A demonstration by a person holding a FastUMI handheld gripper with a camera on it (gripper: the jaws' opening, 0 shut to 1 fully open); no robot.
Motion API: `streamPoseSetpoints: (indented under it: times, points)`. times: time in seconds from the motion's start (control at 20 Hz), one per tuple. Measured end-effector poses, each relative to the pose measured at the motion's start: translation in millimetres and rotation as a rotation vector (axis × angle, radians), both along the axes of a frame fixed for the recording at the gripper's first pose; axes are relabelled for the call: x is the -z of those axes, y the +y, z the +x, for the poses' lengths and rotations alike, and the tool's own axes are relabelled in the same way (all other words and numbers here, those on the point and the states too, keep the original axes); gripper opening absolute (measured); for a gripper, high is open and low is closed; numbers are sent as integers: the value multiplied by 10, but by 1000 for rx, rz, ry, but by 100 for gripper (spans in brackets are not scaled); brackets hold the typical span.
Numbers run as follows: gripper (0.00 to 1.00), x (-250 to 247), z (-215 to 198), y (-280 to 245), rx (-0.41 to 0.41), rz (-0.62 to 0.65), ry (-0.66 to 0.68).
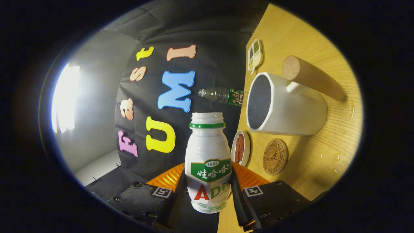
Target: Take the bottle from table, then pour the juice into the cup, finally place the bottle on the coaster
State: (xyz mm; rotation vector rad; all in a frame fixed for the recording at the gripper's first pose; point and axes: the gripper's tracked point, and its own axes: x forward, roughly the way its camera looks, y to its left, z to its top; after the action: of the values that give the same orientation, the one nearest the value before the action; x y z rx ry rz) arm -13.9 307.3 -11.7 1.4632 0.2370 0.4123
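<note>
jaws pinching one open bottle (208,161) | one cup (284,108) | one coaster (275,156) | two dishes

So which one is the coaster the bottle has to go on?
Find the big white cup with the wooden handle on the table. The coaster lies right beside it, ahead of the claw gripping the white bottle. It's the flat brown cork disc, unlike the neighbouring white dish.

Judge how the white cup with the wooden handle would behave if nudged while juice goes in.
The cup looks thick-walled with a wide base, so probably heavy and steady. Its long wooden handle juts out; a knock there might turn it. The tongs grip the bottle.
</note>
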Motion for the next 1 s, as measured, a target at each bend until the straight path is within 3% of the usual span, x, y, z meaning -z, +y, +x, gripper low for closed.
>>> streamPoseSetpoints:
  times: [0.3,1.0]
  points:
    - [66,-81,-5,-38,14,126,21]
    - [66,-143,61,-27,14,236,39]
